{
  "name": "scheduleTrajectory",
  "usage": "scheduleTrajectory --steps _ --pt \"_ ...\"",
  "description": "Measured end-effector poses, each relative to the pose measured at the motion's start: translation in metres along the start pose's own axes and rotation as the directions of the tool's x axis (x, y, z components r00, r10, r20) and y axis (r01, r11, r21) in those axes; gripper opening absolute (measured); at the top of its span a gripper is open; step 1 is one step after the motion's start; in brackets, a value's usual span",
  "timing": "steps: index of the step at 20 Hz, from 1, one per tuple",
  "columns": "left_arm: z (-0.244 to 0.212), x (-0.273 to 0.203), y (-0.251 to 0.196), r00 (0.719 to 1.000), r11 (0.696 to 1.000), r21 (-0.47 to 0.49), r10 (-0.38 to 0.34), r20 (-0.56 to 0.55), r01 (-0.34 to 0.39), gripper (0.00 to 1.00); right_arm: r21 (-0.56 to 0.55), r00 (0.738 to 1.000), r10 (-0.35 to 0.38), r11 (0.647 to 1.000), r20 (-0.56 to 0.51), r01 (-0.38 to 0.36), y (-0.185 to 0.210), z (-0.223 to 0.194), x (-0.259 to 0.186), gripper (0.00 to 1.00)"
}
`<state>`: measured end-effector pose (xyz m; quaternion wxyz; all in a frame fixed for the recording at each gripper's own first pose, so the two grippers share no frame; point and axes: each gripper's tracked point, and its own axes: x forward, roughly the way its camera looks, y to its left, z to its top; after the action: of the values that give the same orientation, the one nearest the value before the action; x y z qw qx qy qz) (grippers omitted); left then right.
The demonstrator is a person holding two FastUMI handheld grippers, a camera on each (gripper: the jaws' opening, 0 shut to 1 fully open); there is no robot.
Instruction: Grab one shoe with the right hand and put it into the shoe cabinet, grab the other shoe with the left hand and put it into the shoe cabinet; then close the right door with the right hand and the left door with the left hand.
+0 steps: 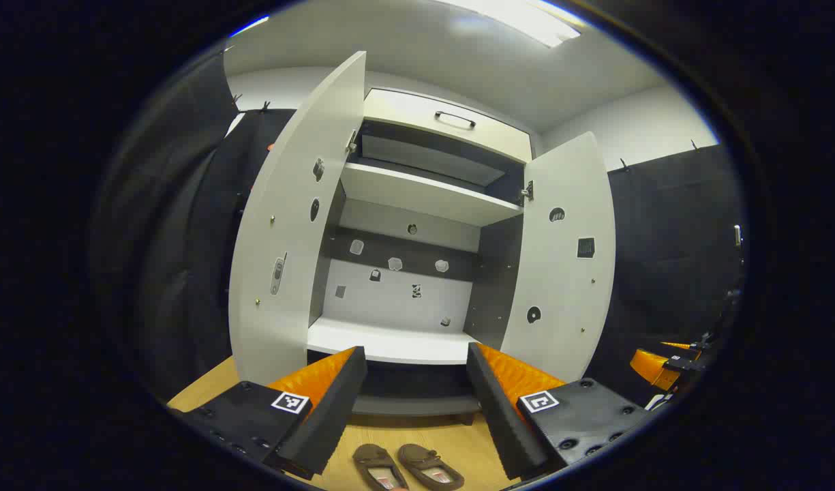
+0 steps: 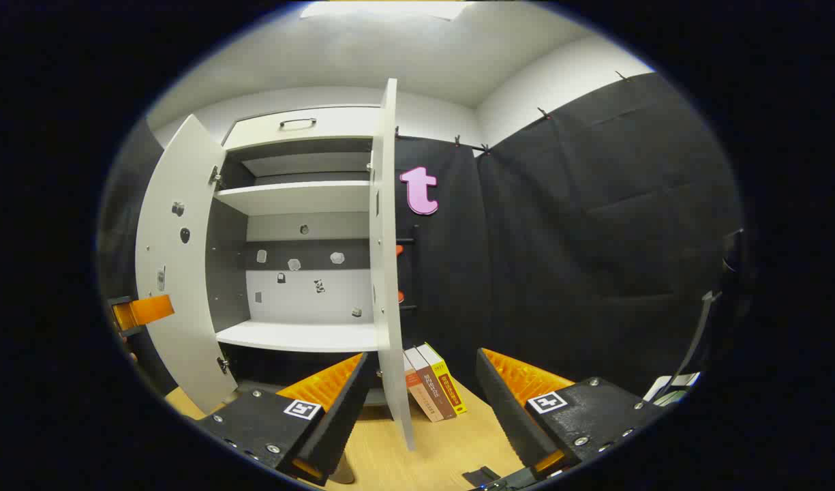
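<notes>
Shoes: two brown slip-on shoes (image 1: 407, 467) lie side by side on the wooden floor (image 1: 458, 440), toes toward the white two-door shoe cabinet (image 1: 417, 204). Both doors stand open. Left gripper (image 1: 416, 382) and right gripper (image 2: 420, 389) are each spread, holding nothing.

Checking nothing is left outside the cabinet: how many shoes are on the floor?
2. A left shoe and a right shoe lie side by side on the wooden floor, in front of the open shoe cabinet, between the left gripper's fingers.
</notes>
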<state>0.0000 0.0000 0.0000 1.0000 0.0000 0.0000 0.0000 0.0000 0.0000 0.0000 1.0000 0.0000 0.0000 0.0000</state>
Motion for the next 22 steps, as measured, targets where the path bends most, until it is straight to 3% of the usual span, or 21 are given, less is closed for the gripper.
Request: scheduleTrajectory --steps 11,18,22 --pt "0.007 0.012 -0.009 0.994 0.993 0.033 0.111 0.022 -0.111 0.96 0.018 0.978 0.209 0.978 -0.007 -0.209 0.028 -0.006 0.042 0.94" --pt "0.006 -0.002 0.019 0.972 0.972 0.038 0.229 0.046 -0.230 0.96 0.006 0.920 0.390 0.921 -0.041 -0.390 0.082 -0.021 0.039 0.95" --pt "-0.002 -0.003 0.041 0.977 0.977 0.044 0.210 0.021 -0.211 0.96 0.023 0.914 0.395 0.918 -0.090 -0.395 0.119 -0.063 0.033 0.94"
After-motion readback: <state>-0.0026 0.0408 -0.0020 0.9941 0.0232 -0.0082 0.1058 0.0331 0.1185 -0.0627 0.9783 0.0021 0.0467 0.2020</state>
